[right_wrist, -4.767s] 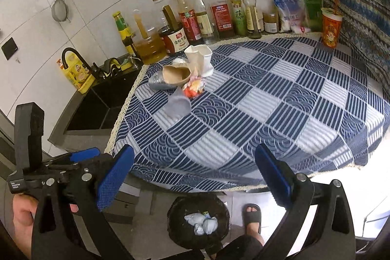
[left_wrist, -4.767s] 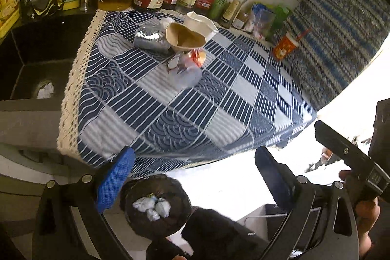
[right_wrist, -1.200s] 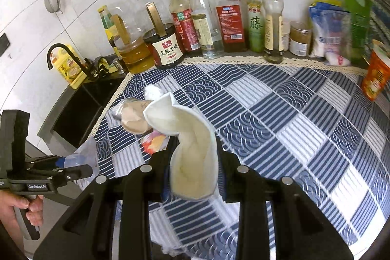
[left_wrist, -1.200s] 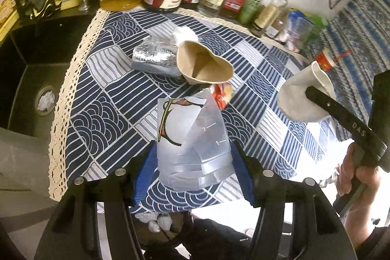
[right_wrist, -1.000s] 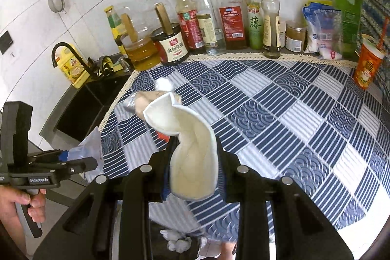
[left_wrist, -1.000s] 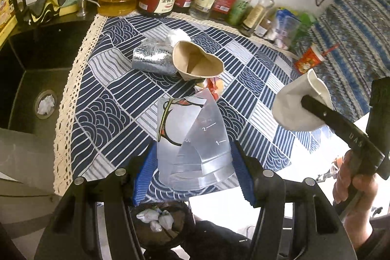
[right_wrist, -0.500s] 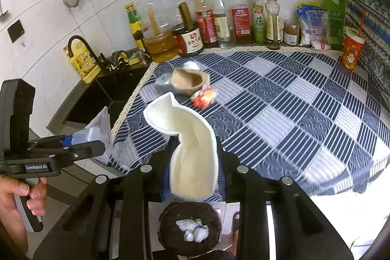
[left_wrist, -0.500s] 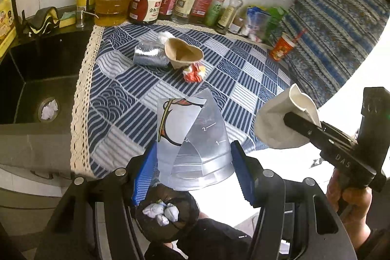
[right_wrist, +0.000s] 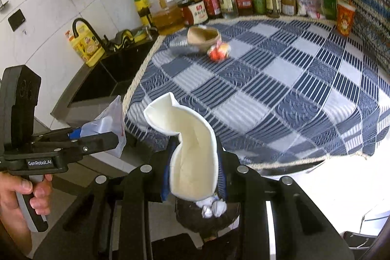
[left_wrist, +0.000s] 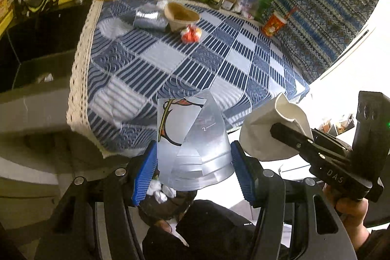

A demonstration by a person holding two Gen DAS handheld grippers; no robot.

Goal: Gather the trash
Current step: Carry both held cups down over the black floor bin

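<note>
My left gripper [left_wrist: 192, 162] is shut on a crushed clear plastic cup [left_wrist: 192, 145] with a printed logo, held off the table's front edge above a black trash bin [left_wrist: 168, 201] holding white paper wads. My right gripper [right_wrist: 195, 174] is shut on a squashed white paper cup [right_wrist: 192, 155], held above the same bin [right_wrist: 209, 213]. Each gripper shows in the other's view: the right one with the white cup [left_wrist: 273, 135], the left one with the clear cup [right_wrist: 107, 126]. On the table lie a brown paper bowl [left_wrist: 181, 16], a silver foil bag [left_wrist: 148, 20] and a red-orange wrapper [left_wrist: 191, 33].
The blue-checked tablecloth [right_wrist: 280, 94] covers the counter. Bottles [right_wrist: 219, 1] line the back wall, with snack bags and a red paper cup [right_wrist: 345, 16] at the right. A black sink [right_wrist: 107, 77] lies left of the table. A patterned cloth [left_wrist: 329, 23] hangs at right.
Both grippers have pulled back off the table and lowered toward the bin, each still holding its cup. The table items have not moved.
</note>
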